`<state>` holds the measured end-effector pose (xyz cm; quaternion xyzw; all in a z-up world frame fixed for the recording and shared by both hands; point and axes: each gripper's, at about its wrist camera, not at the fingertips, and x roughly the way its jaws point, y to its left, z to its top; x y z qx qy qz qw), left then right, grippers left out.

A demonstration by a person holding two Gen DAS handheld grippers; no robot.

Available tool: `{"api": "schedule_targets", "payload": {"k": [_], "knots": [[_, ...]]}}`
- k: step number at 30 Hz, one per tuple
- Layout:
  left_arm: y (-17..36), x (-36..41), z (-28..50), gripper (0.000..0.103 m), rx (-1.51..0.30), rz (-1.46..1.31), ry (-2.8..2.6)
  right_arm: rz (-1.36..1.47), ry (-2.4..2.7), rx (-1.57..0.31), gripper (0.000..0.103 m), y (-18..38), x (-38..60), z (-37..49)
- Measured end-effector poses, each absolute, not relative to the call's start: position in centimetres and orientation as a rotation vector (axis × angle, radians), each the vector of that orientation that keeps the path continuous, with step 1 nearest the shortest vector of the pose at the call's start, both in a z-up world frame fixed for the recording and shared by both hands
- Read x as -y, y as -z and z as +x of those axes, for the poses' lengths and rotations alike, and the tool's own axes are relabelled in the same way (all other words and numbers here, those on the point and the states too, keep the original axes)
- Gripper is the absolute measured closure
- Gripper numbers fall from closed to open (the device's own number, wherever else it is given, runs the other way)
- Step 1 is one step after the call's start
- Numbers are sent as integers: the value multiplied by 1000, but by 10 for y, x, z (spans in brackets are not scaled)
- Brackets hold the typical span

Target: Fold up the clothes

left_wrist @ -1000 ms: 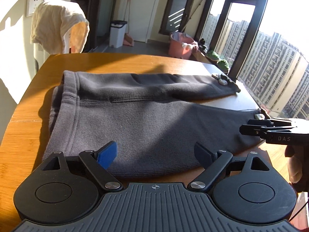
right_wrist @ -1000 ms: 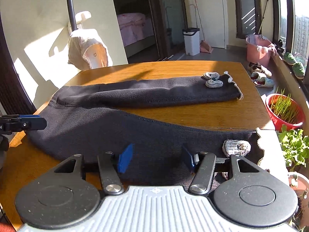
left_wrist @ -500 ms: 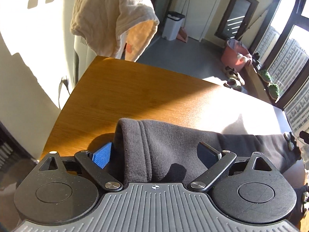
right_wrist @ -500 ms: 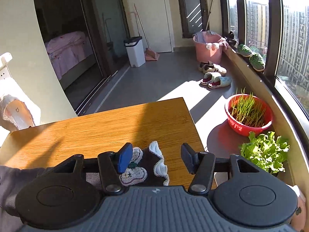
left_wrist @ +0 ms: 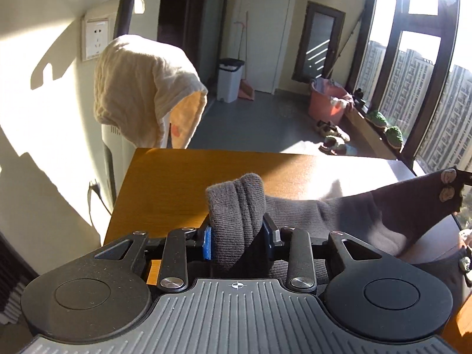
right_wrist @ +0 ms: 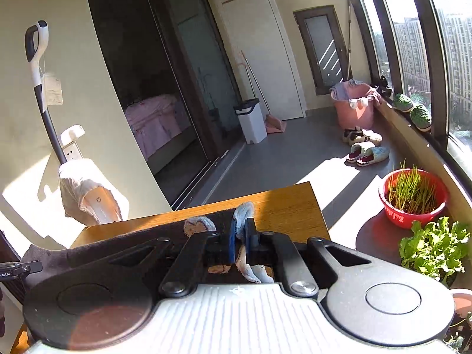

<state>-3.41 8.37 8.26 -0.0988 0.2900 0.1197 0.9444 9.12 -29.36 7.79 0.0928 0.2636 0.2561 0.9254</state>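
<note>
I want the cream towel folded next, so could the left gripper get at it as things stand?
Probably not right away. The left gripper is shut on the bunched end of the dark grey garment, so its fingers are occupied. The cream towel hangs beyond the far edge of the wooden table, with bare tabletop between.

1. Wooden table (left_wrist: 183,174), sunlit, hard shadows across it.
2. Cream wall (left_wrist: 44,135) with socket (left_wrist: 96,39); beige towel (left_wrist: 141,88) draped over a white appliance.
3. Grey floor (right_wrist: 283,150): white bin (right_wrist: 250,119), pink tub (right_wrist: 352,107), slippers (right_wrist: 367,153).
4. Dark-framed windows (right_wrist: 424,44), tower blocks outside.
5. Red pot (right_wrist: 413,199) of green shoots by the sill.
</note>
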Motion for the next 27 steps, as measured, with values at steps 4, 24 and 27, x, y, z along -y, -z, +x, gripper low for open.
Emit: {"api": "schedule_targets", "payload": {"k": [4,24,27], "knots": [[-82,-61,-104,67,-553,-178,-231,138,-494,-551,97,-53,321,33],[-91,-46,-211,9,-491,-314,-206,145,-564,-712,92,-9,313,-6],[-88,-48,-205,9,-506,-329,-208,55,-593,-563,93,-47,298,-11]]}}
